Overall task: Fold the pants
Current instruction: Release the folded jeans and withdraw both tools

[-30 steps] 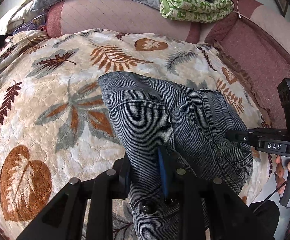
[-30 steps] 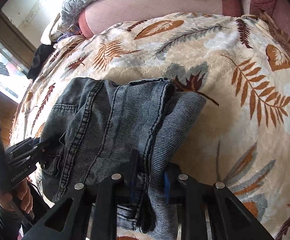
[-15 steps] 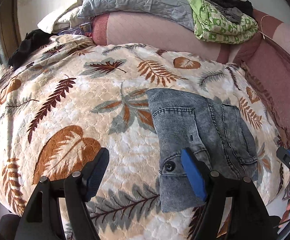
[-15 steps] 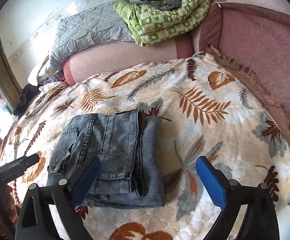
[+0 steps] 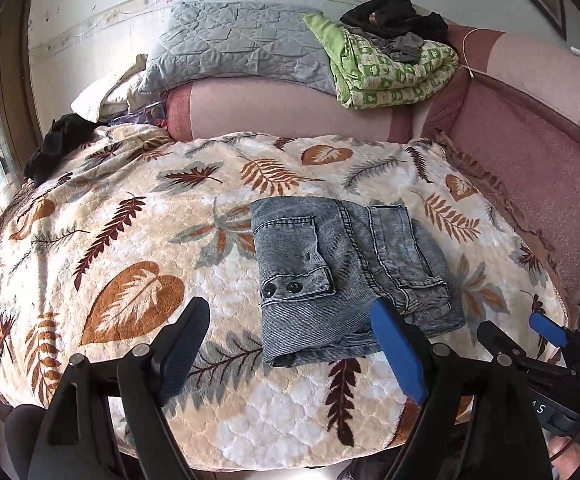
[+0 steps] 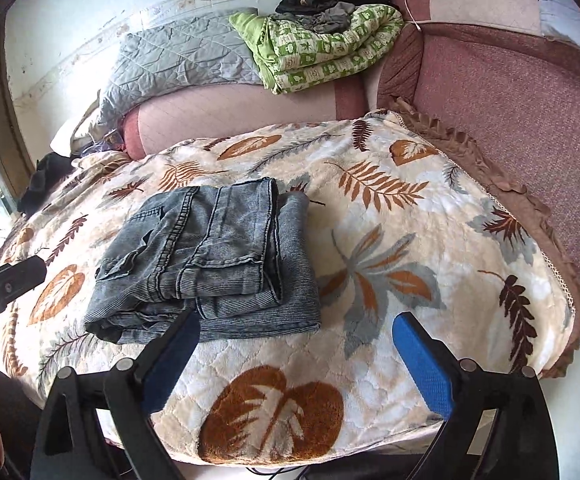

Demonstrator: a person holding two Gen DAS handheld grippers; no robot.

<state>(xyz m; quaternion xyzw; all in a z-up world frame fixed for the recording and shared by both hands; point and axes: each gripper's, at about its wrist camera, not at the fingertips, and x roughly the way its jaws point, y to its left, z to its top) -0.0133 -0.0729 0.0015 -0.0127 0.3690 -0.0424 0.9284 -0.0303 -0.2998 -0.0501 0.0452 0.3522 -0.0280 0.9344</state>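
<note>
The grey-blue denim pants (image 5: 349,272) lie folded into a compact stack on the leaf-print blanket (image 5: 130,240); they also show in the right wrist view (image 6: 210,264). My left gripper (image 5: 290,344) is open and empty, held back near the bed's front edge, just short of the pants. My right gripper (image 6: 293,356) is open and empty, held back in front of the pants' right side. It shows at the lower right of the left wrist view (image 5: 529,336).
A pink bolster (image 5: 282,116) runs along the back, with a grey quilt (image 5: 234,48) and a green folded quilt (image 5: 393,72) on top. A maroon padded side (image 6: 509,128) bounds the right. Dark clothes (image 5: 58,144) lie at the far left.
Both grippers let go of the pants, opened wide and pulled back toward the bed's front edge. The pants now lie flat and folded on the blanket.
</note>
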